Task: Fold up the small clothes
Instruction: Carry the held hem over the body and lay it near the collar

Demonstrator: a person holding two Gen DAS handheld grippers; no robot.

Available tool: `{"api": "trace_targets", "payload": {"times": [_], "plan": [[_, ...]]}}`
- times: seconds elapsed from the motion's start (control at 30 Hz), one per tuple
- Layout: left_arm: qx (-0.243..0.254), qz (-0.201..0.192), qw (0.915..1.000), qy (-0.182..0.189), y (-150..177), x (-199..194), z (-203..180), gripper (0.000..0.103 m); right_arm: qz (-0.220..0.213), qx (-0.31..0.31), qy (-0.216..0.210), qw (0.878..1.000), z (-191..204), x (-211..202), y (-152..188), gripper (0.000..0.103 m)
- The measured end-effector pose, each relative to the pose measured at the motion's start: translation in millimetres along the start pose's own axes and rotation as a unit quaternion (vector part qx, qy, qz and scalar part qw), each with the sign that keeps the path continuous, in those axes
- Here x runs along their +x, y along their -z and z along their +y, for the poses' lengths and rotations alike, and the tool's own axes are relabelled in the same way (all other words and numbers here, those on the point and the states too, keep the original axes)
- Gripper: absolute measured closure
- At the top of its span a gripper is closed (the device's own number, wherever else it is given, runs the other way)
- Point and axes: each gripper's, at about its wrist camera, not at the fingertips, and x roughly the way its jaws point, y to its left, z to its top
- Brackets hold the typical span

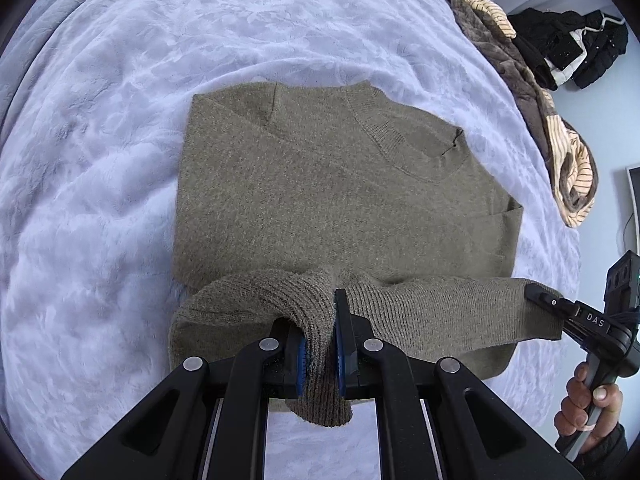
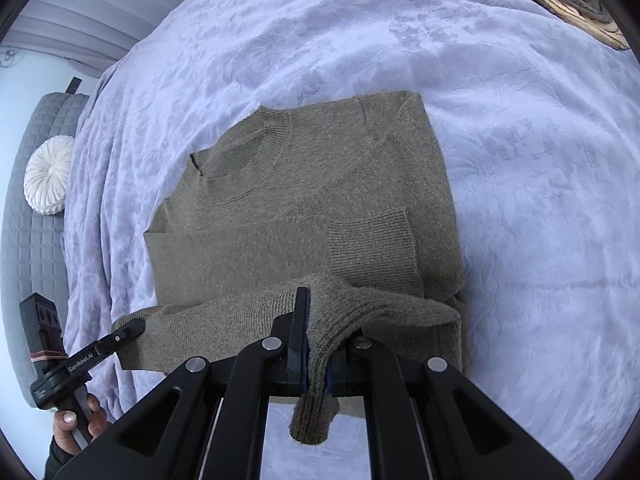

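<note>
You are gripping the olive sweater's (image 1: 340,200) hem at 6 o'clock on the bedspread (image 1: 100,160), left gripper (image 1: 320,344) and right gripper (image 2: 316,344) both clamped on it, likely carrying it toward 12 o'clock for the bottom-up fold.

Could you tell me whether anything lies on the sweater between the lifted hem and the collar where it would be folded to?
Nothing visible does. The left gripper and right gripper both pinch the ribbed hem of the olive sweater, and its folded-in body up to the collar is bare.
</note>
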Motion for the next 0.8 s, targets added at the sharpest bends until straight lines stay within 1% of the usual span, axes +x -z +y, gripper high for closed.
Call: {"api": "trace_targets", "payload": {"times": [0.2, 0.33, 0.43, 0.53, 0.67, 0.8], "plan": [[0.012, 0.004, 0.9999, -0.008, -6, 11, -5, 0.091, 0.007, -0.001, 0.007, 1.000, -2, 12, -5, 0.097], [0.029, -0.002, 0.9995, -0.014, -11, 9, -10, 0.091, 0.004, -0.022, 0.016, 1.000, 4, 11, -6, 0.097], [0.040, -0.006, 0.9989, -0.022, -18, 13, -12, 0.091, 0.003, -0.049, 0.028, 0.998, 10, 12, -7, 0.097], [0.044, -0.013, 0.9987, -0.021, -28, 15, -12, 0.091, -0.003, -0.069, 0.035, 0.997, 15, 14, -13, 0.097], [0.045, -0.026, 0.9985, -0.017, -35, 13, -14, 0.091, -0.013, -0.076, 0.033, 0.996, 17, 14, -24, 0.097], [0.038, -0.023, 0.9988, -0.019, -36, 17, -12, 0.091, -0.012, -0.078, 0.039, 0.996, 16, 18, -28, 0.097]]}}
